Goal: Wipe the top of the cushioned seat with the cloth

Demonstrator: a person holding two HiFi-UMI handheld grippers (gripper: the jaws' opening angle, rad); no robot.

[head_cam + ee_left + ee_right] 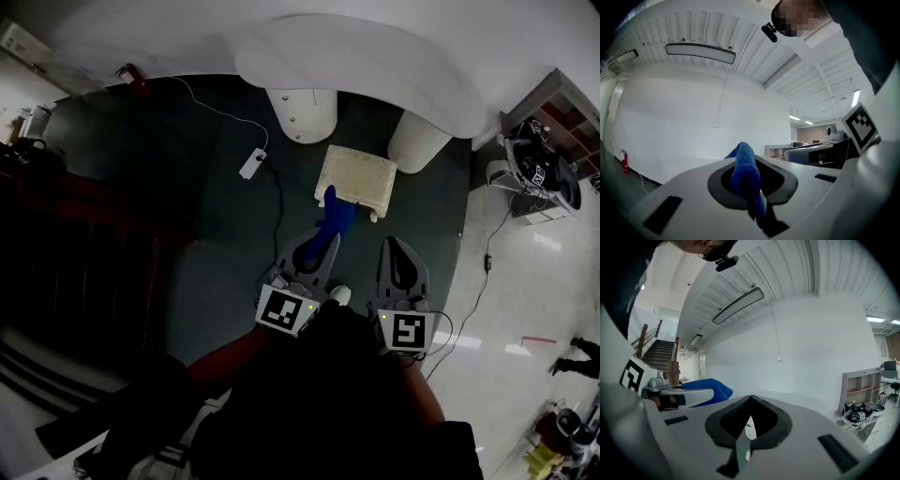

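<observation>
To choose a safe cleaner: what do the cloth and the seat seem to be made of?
Cloth: soft blue textile, perhaps microfibre; a fine nubby weave shows, and it hangs limp. Seat: cream, matte top with rounded edges, probably upholstery over padding; too small to tell fabric from leatherette.

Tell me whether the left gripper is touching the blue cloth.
Touching. The left gripper view shows the blue cloth pinched between the closed jaws of the left gripper, with a fold sticking out past the tips.

Cloth (335, 218) blue — cushioned seat (359, 175) cream, speckled — carpet (211, 239) dark teal.
</observation>
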